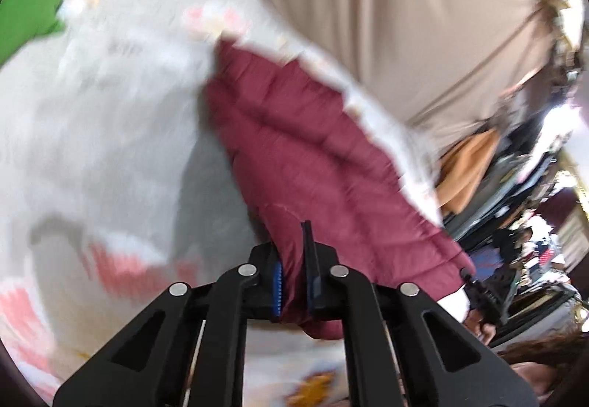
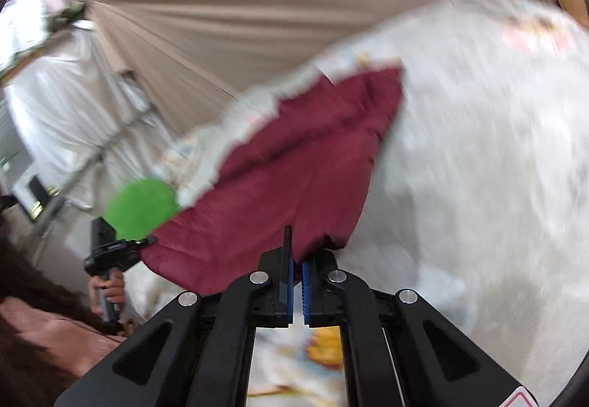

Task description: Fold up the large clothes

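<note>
A maroon quilted garment is stretched between both grippers over a white flowered bedsheet. My left gripper is shut on one end of the garment. In the right wrist view the garment runs from the far right down to my right gripper, which is shut on its near edge. The left gripper also shows there at the garment's left corner, held in a hand. The right gripper shows in the left wrist view at the garment's far corner. Both views are blurred by motion.
A beige curtain hangs behind the bed. A green cushion lies at the bed's edge; it also shows in the right wrist view. Cluttered furniture and an orange-brown item stand at the right. White drapes hang at the left.
</note>
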`<state>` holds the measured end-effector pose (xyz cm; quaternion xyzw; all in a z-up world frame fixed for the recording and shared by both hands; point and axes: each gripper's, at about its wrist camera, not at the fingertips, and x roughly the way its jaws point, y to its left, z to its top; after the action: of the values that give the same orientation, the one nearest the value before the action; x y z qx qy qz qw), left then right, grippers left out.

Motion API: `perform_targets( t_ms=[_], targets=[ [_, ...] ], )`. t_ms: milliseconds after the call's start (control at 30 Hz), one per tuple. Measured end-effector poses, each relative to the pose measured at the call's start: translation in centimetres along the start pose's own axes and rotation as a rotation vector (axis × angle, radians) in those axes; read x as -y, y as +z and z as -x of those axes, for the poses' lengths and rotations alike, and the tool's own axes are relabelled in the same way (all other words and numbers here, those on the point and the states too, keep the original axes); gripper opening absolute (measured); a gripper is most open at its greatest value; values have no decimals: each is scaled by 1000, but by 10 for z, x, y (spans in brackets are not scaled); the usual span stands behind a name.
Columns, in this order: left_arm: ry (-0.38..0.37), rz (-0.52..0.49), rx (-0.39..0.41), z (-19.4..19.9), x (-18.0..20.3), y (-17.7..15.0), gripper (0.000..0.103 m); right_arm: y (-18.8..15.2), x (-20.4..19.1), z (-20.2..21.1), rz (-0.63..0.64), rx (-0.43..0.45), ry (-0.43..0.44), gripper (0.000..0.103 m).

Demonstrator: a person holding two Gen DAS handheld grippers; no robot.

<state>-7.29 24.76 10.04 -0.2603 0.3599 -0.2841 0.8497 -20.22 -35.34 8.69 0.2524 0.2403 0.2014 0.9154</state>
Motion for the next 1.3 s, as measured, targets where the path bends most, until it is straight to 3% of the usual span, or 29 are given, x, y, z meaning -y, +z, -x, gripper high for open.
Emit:
perform_targets(
  t_ms=[200, 300, 400, 500, 633, 767, 867, 967, 1100, 1300],
  targets=[
    [-155, -103, 214, 72, 55, 23, 6, 27, -69, 66, 207, 217, 83, 3],
    [-147, -156, 297, 87, 73, 37, 6, 48, -82, 85, 227, 334, 109, 3],
    [-93, -158, 313, 67, 75, 65, 6, 78, -80, 70, 193, 379, 105, 3],
    [-1, -130, 263, 22, 57, 98, 6, 111, -66, 20, 139, 324, 0, 3],
    [215, -133, 156, -64, 27, 130, 6, 144, -29, -63, 34, 193, -147, 3],
    [346, -92, 35, -152, -20, 140, 6, 154, 22, -140, -73, 60, -259, 3],
    [410, -95, -12, -192, -40, 142, 6, 147, 64, -182, -133, -13, -316, 3],
    [416, -72, -50, -219, -58, 138, 7, 136, 94, -215, -150, -77, -377, 3],
    [389, -48, -64, -240, -76, 131, 9, 119, 123, -244, -196, -144, -393, 1],
    [278, 33, 22, -227, -90, 128, 11, 115, 131, -232, -260, -79, -313, 4]
  ],
)
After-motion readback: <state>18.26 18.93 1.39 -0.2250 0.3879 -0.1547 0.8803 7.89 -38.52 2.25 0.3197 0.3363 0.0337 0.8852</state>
